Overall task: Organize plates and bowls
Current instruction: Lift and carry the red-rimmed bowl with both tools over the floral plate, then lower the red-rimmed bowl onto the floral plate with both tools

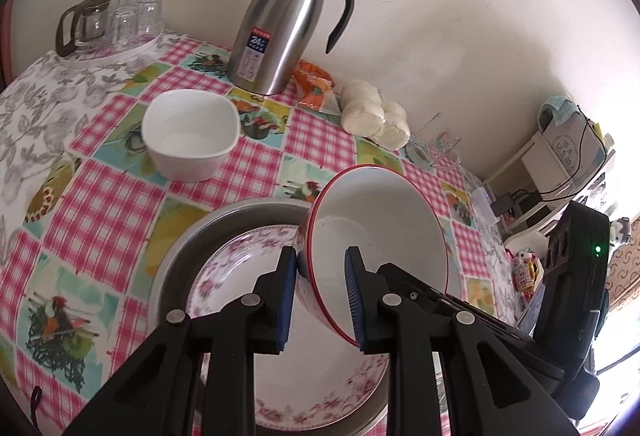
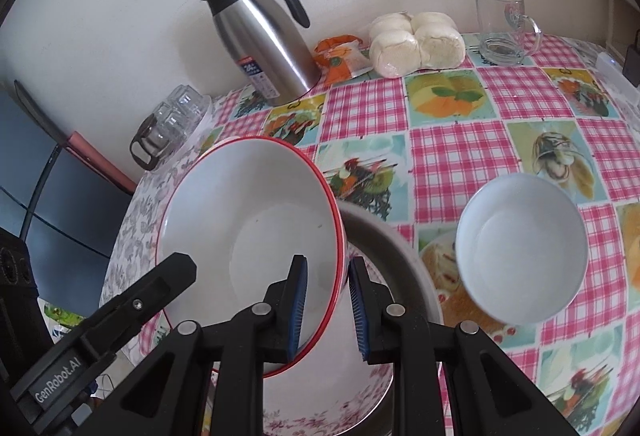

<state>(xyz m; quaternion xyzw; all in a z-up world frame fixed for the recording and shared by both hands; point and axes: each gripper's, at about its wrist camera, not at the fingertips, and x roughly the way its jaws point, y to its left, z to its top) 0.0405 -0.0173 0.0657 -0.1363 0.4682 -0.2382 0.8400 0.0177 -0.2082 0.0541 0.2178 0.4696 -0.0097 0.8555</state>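
The red-rimmed bowl sits centre frame, tilted, its rim clamped by both the left gripper and right gripper.

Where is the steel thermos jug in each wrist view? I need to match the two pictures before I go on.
Left wrist: the steel thermos jug stands top centre, against the wall, handle to the right, behind the square white bowl.
Right wrist: the jug is upper left of centre, leaning left in the picture.
Shared landmark: the bag of white buns, to the jug's right in both views.
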